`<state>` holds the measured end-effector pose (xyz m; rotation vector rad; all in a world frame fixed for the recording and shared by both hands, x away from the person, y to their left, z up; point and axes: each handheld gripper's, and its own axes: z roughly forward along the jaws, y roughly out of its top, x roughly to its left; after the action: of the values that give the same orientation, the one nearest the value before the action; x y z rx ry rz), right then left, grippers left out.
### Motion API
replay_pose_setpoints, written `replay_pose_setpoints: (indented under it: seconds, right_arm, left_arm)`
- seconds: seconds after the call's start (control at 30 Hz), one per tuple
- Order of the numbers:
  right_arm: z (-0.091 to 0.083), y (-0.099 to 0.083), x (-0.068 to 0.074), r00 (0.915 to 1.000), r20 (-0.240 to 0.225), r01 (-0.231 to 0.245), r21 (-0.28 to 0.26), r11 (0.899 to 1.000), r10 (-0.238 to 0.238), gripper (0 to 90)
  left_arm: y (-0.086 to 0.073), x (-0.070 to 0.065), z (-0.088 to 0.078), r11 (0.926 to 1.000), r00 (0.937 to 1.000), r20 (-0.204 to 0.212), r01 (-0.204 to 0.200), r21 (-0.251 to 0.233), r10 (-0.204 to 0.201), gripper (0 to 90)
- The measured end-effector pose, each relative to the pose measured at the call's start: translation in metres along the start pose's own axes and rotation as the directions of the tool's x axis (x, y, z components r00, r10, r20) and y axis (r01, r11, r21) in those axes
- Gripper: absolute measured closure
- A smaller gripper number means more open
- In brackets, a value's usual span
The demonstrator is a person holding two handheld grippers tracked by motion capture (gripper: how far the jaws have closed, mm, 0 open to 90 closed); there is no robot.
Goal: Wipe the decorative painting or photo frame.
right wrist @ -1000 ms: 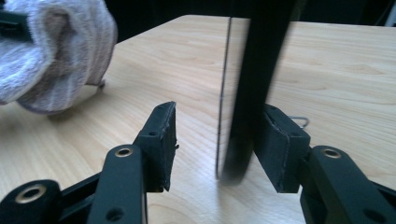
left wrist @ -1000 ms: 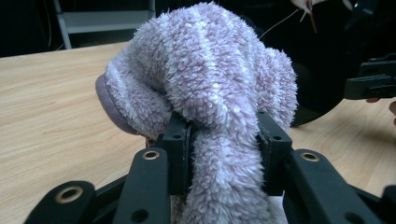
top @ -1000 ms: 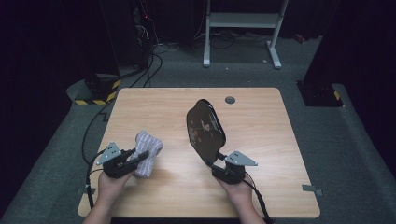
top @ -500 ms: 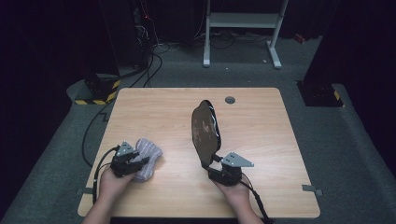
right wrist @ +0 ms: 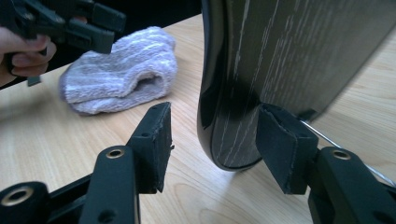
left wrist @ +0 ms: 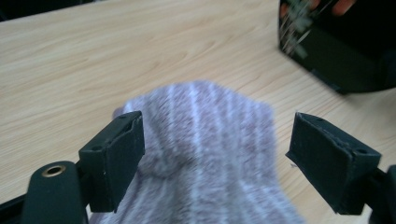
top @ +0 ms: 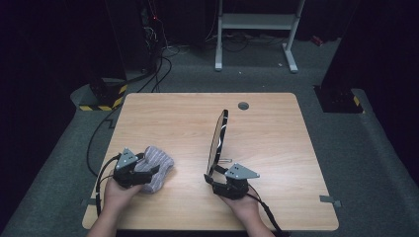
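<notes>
A folded grey striped cloth (top: 157,165) lies on the table's front left. My left gripper (top: 149,173) is around it; its jaws have just been opening and now stand wide in the left gripper view (left wrist: 215,154), with the cloth (left wrist: 205,121) between them and a gap at the right pad. A dark oval mirror (top: 219,138) stands upright on its edge, seen edge-on. My right gripper (top: 211,177) sits at its base. Its jaws have also just been opening: in the right gripper view (right wrist: 212,135) the mirror's lower edge (right wrist: 280,56) is between the pads, clear of the left one.
The wooden table (top: 276,148) has a round grey hole (top: 243,105) near its far edge. A thin wire stand (top: 226,160) sticks out by the mirror's base. Cables (top: 99,143) trail off the left edge. A white frame (top: 257,22) stands on the floor behind.
The mirror has turned from showing its broad dark face to standing edge-on. The left gripper's jaws have spread apart around the cloth.
</notes>
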<state>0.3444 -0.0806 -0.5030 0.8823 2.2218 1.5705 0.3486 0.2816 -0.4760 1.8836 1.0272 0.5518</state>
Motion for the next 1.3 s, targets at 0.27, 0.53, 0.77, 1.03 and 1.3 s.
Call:
replay_pose_setpoints:
  seconds: [0.27,0.53,0.77,1.03,1.3]
  right_arm:
    - [-0.007,0.002,-0.002,0.9979,-0.034,0.056,0.025,0.998,-0.055,46.3]
    - [-0.017,-0.001,-0.031,0.9951,0.095,0.017,0.115,0.993,-0.028,52.4]
    - [0.000,-0.002,-0.054,0.9773,0.210,-0.024,0.224,0.974,-0.025,53.6]
    - [0.013,0.000,-0.072,0.9721,0.234,-0.072,0.262,0.962,0.009,54.2]
    - [0.022,-0.005,-0.074,0.9765,0.216,-0.075,0.319,0.945,0.005,55.0]
  left_arm:
    - [0.006,-0.014,-0.006,0.9975,0.9971,0.068,-0.030,-0.064,0.034,27.8]
    - [0.009,-0.034,0.000,0.9956,0.9897,0.127,-0.057,-0.075,0.067,32.3]
    - [0.014,-0.066,0.009,0.9933,0.9739,0.212,-0.062,-0.097,0.081,38.4]
    - [0.020,-0.116,0.044,0.9851,0.9568,0.237,-0.156,-0.072,0.169,42.8]
    - [0.030,-0.142,0.071,0.9792,0.9546,0.224,-0.179,-0.095,0.196,57.5]
